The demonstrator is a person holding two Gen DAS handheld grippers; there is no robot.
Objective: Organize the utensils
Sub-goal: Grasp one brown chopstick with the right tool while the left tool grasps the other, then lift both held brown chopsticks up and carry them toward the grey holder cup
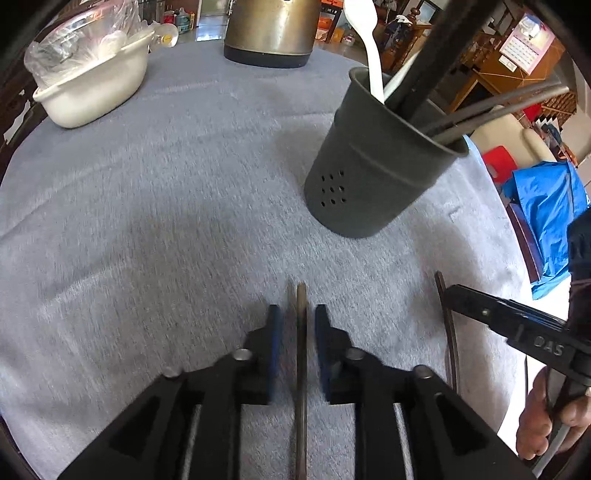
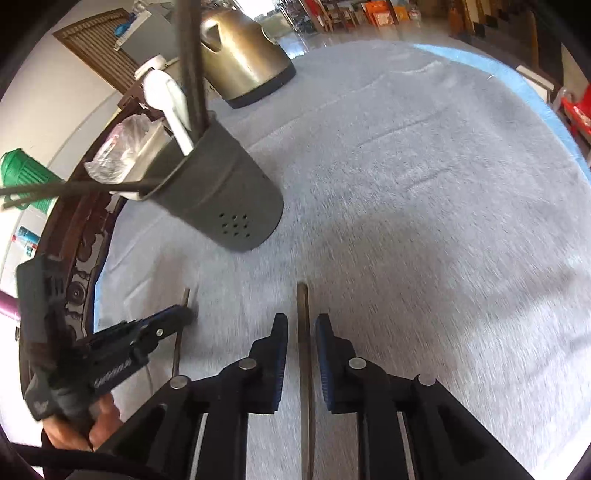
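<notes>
We see two grippers low over a round table covered in a grey felt-like cloth (image 1: 155, 192), each one straddling a thin brown chopstick.

In the left wrist view, the left gripper (image 1: 298, 321) has its blue-padded jaws narrowly apart with the left chopstick (image 1: 301, 332) running straight between them — a sliver of cloth shows on either side, so the pads do not seem to be pressing it. Whether the stick lies on the cloth or is lifted we cannot tell. The right wrist view shows the same picture: the right gripper (image 2: 301, 328) is narrowly parted around the right chopstick (image 2: 303, 332), with thin gaps on both sides.

Each gripper appears in the other's view. The right gripper comes in at the lower right of the left view, over its chopstick (image 1: 448, 325), and a bare hand (image 1: 546, 413) is wrapped around its handle.

The dark grey utensil holder (image 1: 373, 166) stands on the cloth ahead of both grippers, with a cluster of small holes near its base. It holds a white plastic spoon (image 1: 369, 44) and several dark sticks leaning outwards.

Further back — near the table's far edge — sit a brass-coloured kettle (image 1: 271, 29) on a dark base and a white basin (image 1: 92, 92) with crumpled clear plastic inside.
</notes>
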